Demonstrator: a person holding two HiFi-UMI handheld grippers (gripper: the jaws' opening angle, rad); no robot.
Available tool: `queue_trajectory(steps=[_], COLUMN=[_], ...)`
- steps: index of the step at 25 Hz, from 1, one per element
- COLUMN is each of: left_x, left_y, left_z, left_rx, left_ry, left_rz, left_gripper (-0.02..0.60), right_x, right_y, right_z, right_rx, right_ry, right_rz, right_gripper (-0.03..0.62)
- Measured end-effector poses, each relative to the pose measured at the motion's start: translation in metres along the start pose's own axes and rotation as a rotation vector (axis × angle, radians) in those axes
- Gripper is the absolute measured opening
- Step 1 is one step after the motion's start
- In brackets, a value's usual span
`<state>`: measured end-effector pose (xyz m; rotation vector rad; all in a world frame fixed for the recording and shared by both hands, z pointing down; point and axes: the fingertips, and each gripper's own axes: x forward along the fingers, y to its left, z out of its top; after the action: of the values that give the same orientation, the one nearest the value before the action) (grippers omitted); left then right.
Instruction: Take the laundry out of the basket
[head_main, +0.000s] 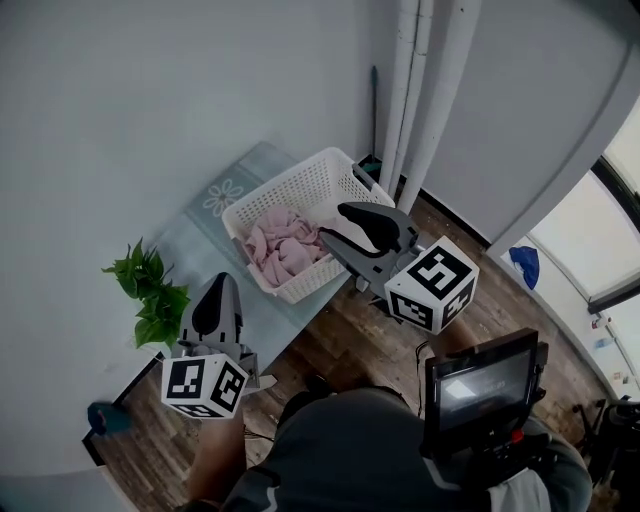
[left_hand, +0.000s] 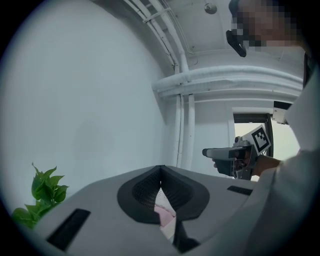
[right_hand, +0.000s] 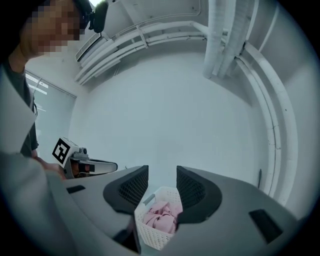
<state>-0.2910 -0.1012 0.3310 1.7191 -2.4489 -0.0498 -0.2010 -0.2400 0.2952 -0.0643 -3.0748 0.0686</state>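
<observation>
A white lattice laundry basket (head_main: 330, 172) stands on a pale grey surface by the wall. Crumpled pink laundry (head_main: 283, 248) lies in it. My right gripper (head_main: 333, 224) hovers over the basket's right rim, above the laundry. In the right gripper view it (right_hand: 162, 176) is open, and the basket (right_hand: 150, 237) and pink laundry (right_hand: 162, 218) show far below through the gap. My left gripper (head_main: 222, 281) hangs left of the basket, near the surface's front edge. Its tips meet in the left gripper view (left_hand: 160, 168), shut, with nothing seen held.
A green potted plant (head_main: 150, 290) stands left of my left gripper. White pipes (head_main: 430, 90) run up the wall behind the basket. A device with a screen (head_main: 480, 385) sits at the person's right. The floor (head_main: 500, 300) is wooden, with a blue object (head_main: 525, 265) on it at the right.
</observation>
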Motion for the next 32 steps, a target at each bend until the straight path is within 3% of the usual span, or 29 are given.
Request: queue_trajectory(steps=[2, 4, 7, 13, 20, 32], left_x=[0.003, 0.007, 0.013, 0.021, 0.042, 0.061], left_y=[0.014, 0.027, 0.043, 0.063, 0.088, 0.115], left_z=[0.003, 0.004, 0.002, -0.012, -0.042, -0.1], left_rx=[-0.007, -0.008, -0.013, -0.047, -0.064, -0.172], left_ry=[-0.01, -0.017, -0.015, 0.001, 0.056, 0.18], left_rz=[-0.003, -0.019, -0.031, -0.006, 0.074, 0.276], left_gripper=[0.009, 0.009, 0.009, 0.009, 0.009, 0.009], right_x=[0.018, 0.039, 0.065, 0.103, 0.144, 0.19], right_y=[0.004, 0.009, 0.011, 0.0, -0.021, -0.077], right_z=[-0.001, -0.005, -0.016, -0.054, -0.112, -0.26], right_rx=[-0.013, -0.025, -0.024, -0.083, -0.05, 0.011], right_ry=[0.028, 0.061, 0.112, 0.302, 0.481, 0.926], right_rz=[0.029, 0.068, 0.106, 0.166, 0.296, 0.472], right_gripper=[0.185, 0.258, 0.298, 0.439, 0.482, 0.525])
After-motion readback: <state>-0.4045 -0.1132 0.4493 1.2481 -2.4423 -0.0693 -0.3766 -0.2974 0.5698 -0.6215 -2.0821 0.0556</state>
